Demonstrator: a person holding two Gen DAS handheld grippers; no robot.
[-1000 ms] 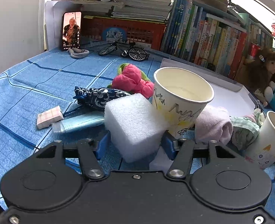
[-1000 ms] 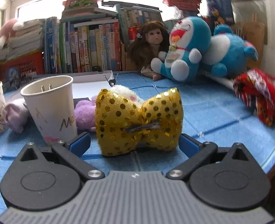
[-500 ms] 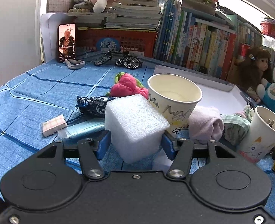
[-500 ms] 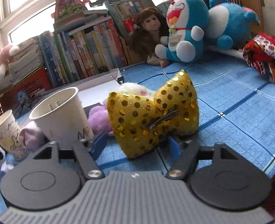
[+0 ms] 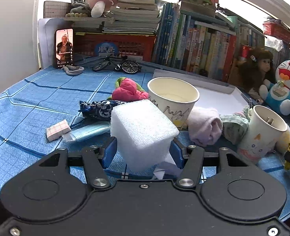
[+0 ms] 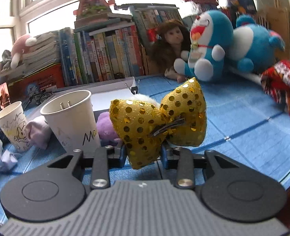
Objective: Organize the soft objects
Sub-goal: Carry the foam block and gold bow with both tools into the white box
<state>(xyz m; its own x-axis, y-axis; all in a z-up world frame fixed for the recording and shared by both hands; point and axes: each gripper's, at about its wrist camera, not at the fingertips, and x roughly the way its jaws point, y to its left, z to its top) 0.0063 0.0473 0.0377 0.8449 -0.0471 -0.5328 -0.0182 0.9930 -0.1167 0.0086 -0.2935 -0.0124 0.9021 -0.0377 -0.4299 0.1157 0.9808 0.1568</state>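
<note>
Foam fills the left wrist view: the left gripper has its blue pads pressed on either side of a white foam block, pinching it near its base above the blue checked tablecloth. At one o'clock from the block, just beside it, stands a scribbled paper cup, its inside bare as far as shows. At three o'clock a second paper cup holds a small two-pronged thing I cannot identify. Between the cups lies a rolled pale pink cloth.

Right wrist view: the right gripper has its jaws drawn close, pinching the lower lobe of a gold sequined bow, which tilts up toward one o'clock. At ten o'clock, just beside the bow, stands the pronged-item cup; farther toward nine o'clock sits the scribbled cup.
</note>
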